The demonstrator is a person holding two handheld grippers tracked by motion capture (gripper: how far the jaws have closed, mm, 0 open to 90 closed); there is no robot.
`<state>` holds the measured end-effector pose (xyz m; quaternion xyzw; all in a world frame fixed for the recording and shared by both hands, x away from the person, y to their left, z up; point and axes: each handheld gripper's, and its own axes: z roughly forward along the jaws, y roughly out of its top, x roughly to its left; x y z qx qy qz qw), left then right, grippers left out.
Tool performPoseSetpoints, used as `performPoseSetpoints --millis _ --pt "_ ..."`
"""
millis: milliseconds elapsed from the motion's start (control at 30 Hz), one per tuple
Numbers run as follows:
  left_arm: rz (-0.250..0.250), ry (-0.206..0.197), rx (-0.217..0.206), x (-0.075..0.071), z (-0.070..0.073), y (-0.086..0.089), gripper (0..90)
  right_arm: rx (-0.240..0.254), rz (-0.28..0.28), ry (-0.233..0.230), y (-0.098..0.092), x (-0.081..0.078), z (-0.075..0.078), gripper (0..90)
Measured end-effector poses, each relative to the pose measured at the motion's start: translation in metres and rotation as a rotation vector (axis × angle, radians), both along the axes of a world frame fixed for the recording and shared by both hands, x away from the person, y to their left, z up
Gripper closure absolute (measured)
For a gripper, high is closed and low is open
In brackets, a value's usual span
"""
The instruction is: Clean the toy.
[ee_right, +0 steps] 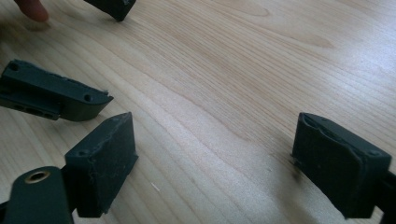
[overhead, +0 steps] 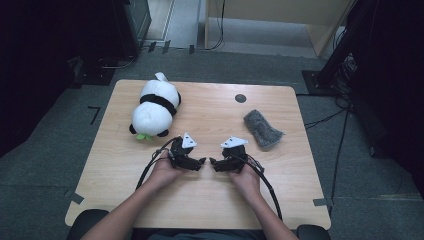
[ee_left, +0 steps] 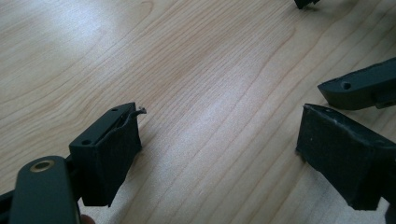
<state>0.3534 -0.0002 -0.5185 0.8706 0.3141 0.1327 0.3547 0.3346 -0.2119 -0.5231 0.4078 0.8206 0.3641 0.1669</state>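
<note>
Facing tip to tip on pale wood-grain surface (overhead: 210,125): left gripper (overhead: 201,161) and right gripper (overhead: 213,162), both wide open, empty; fluffy panda plush (overhead: 154,107) and grey felted cloth (overhead: 262,128) seen from above.

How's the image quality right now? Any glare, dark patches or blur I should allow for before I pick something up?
High view: the table is evenly lit, the room's left and right edges fall into near-black, and the panda plush and grey cloth are soft but readable. Left gripper view: a pale sheen crosses the wood between the open jaws, and the near jaw bases are blurred. Right gripper view: similar sheen at the top, with the grain sharp mid-frame.
</note>
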Motion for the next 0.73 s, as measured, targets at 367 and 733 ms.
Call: performPoseSetpoints --millis 367,733 --pt "0.006 0.001 -0.003 -0.0003 -0.0002 -0.0006 13.0 -0.002 0.0 0.001 0.0 0.0004 0.0 12.7" --pt "0.016 0.002 -0.002 -0.0006 -0.0002 -0.0013 12.6 -0.002 -0.008 0.002 0.0002 0.0001 -0.0001 11.8"
